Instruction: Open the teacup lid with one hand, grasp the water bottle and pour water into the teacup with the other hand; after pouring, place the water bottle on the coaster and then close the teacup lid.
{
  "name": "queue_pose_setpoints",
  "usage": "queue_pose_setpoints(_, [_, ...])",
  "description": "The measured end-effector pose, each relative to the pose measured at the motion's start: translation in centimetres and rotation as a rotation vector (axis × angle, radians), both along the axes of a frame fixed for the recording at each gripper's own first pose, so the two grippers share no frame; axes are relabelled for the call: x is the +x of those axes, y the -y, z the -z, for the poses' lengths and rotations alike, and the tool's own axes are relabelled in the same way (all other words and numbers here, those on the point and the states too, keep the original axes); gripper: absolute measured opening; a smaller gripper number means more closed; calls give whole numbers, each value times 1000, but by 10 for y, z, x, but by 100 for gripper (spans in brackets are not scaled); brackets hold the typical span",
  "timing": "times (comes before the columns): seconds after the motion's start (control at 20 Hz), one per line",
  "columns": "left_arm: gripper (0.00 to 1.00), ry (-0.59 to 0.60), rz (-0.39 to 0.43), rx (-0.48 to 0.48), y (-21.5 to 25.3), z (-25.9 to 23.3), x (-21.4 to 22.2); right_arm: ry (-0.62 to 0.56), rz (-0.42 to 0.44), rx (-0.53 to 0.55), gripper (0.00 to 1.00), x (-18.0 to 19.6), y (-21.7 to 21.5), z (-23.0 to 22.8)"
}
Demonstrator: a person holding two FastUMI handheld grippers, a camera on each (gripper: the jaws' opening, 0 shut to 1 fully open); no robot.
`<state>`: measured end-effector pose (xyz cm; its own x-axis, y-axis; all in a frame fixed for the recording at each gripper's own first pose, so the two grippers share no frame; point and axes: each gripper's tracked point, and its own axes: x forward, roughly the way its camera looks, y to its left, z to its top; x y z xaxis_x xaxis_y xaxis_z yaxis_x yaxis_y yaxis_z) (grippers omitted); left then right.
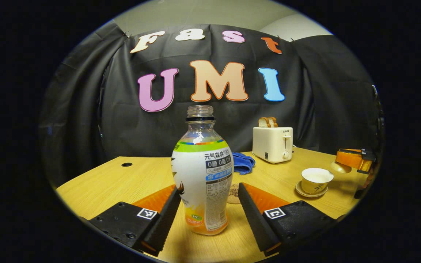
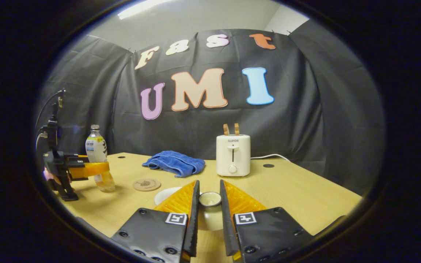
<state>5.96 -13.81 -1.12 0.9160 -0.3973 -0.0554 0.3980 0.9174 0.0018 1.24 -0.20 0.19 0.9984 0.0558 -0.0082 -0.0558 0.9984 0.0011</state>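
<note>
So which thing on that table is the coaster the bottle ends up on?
Start at the white toaster at the back of the wooden table, then go left past the crumpled blue cloth. Just in front of the cloth lies the coaster, a flat brown disc with a dark pattern. Unlike the tall bottle further left, it lies flat.
</note>
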Motion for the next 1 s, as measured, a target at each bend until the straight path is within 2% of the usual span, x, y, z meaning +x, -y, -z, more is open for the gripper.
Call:
queue_pose_setpoints(0.05, [85, 3, -2, -1, 0, 0, 1, 0, 4, 1, 32, 0, 3, 0])
queue_pose_setpoints(0.1, [84, 5, -2, 2, 0, 0, 2, 0, 8, 0, 32, -1, 5, 0])
queue_pose_setpoints(0.15, [75, 6, -1, 5, 0, 0, 3, 0, 11, 0, 32, -2, 7, 0])
queue_pose_setpoints(0.2, [70, 4, 8, 9, 3, 0, 3, 0, 14, 0, 32, -2, 8, 0])
queue_pose_setpoints(0.5, [62, 8, -14, 70, 10, 3, 9, 2, 37, -1, 32, -2, 17, -1])
queue_pose_setpoints(0.8, [58, 78, -66, 317, 18, -3, 16, 3, 61, -2, 32, -1, 31, -1])
queue_pose_setpoints(1.0, [58, 200, -65, 597, 31, -22, 19, 5, 114, -3, 32, 2, 55, -1])
